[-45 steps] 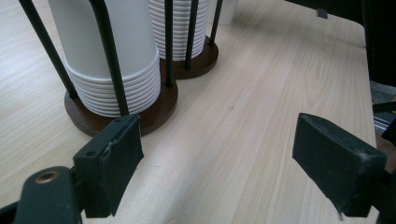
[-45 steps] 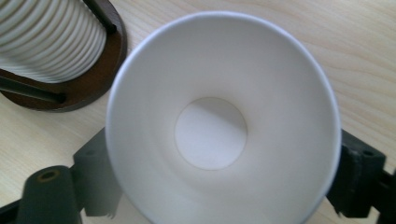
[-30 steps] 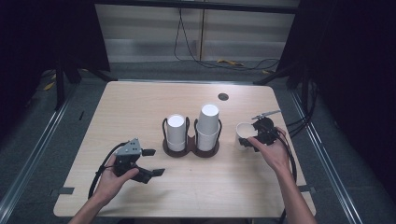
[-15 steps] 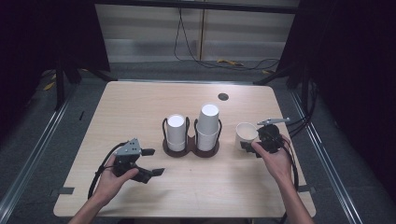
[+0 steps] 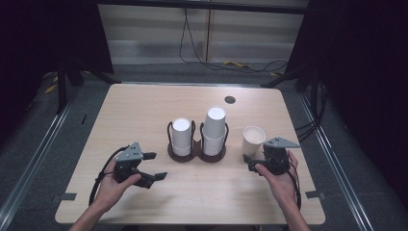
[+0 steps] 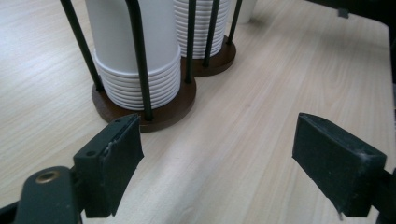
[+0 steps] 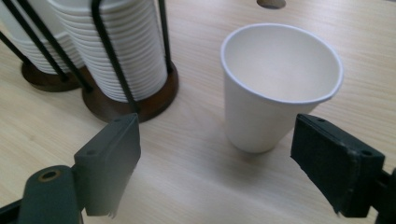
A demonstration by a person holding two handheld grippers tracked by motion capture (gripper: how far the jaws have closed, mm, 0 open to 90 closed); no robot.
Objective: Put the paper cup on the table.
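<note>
White paper cup stands upright on the pale wooden surface beside the wire cup rack — right gripper, jaws narrowing slightly yet wide and empty, should retreat level — no nudging it.

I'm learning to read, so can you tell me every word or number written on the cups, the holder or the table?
There are none to read. The loose paper cup is plain white, inside and out. The stacked cups in the wire holder are plain white too. The wooden table has no writing, just a small dark round spot near its far edge. The black pads carry no letters.
</note>
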